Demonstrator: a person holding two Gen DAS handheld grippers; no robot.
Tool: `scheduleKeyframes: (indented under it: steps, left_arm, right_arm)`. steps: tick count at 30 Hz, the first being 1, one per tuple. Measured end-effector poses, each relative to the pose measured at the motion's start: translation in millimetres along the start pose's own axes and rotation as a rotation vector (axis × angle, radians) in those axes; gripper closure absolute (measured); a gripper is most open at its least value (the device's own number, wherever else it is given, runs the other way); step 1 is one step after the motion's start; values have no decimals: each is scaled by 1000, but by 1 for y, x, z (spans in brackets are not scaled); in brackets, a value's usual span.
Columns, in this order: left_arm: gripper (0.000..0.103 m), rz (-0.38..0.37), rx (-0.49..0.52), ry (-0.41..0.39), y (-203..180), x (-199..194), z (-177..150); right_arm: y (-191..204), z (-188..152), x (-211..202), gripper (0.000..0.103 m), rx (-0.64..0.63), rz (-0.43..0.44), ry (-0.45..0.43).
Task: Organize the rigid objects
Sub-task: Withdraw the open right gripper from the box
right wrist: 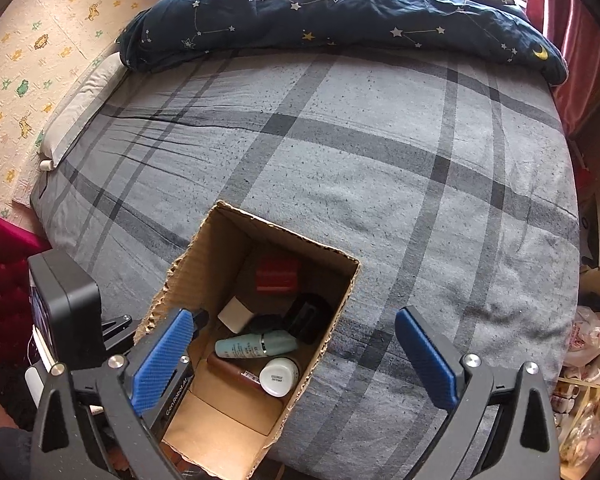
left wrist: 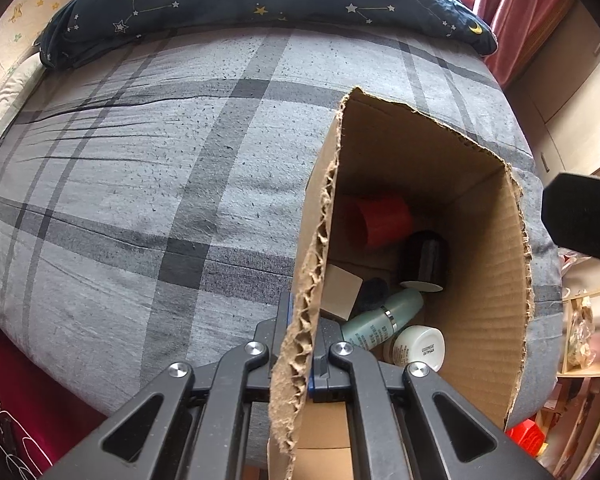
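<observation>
My left tongs (left wrist: 300, 354) are clamped tight on the torn left wall of the cardboard box (left wrist: 484, 264), the ragged corrugated edge running up between the pads. My right tongs (right wrist: 296, 356) stand spread wide with nothing between them: the left blue pad (right wrist: 162, 354) hangs over the box's near left side, the right blue pad (right wrist: 426, 354) is out over the bedsheet beyond the box's right wall.

The box (right wrist: 204, 276) sits open-topped at the near edge of the bed (right wrist: 380, 168), closer to the near left corner in the right wrist view. Inside it, nearest me, a small white jar (right wrist: 278, 376) lies on its side with a brown tube (right wrist: 230, 368) touching it on the left. Just behind those lies a pale green bottle (right wrist: 256, 344) on its side, across the box. Further in there is a beige block (right wrist: 236, 314) against the left wall, a dark round item (right wrist: 266, 322) I cannot make out beside it, and a black cylinder (right wrist: 312, 316) toward the right wall. A red cup (right wrist: 277, 276) lies on its side at the far end of the box.

Beyond the box the grey checked sheet runs bare to the far edge of the bed, where a navy star-print duvet (right wrist: 340, 12) is bunched up.
</observation>
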State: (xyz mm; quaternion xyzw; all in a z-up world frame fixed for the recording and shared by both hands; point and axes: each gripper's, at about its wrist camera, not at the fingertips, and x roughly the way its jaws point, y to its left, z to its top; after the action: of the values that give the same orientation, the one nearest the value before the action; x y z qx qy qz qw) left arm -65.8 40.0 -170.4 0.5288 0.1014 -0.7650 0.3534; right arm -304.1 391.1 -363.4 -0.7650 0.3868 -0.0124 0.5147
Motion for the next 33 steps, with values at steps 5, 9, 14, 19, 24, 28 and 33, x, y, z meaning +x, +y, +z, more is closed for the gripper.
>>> scheduleKeyframes:
  steps: [5,9,14,19,24,28,33]
  left_arm:
    - [99,9,-7,1,0,0,0]
    - [99,13,-11,1,0,0,0]
    - [99,26,-20,2,-1,0,1]
    - [99,36,-27,4,-3,0,2]
    - [99,42,-35,5,-7,0,5]
    - [99,49,-39,5,-12,1,8]
    - [99,57,-43,7,-15,4,11]
  right_arm:
    - [-3,-1,-2,0,-3,-9,-13]
    - [-8,-1,-2,0,-4,-15,-27]
    - [-13,-2,-4,0,-8,-24,-41]
    - [-19,-3,-8,0,-12,-41,-64]
    - [-28,-3,-11,0,-15,-80,-90]
    - [-38,-3,-12,0,-1,-94,-100]
    - [-54,-3,-14,0,28,-109,-117]
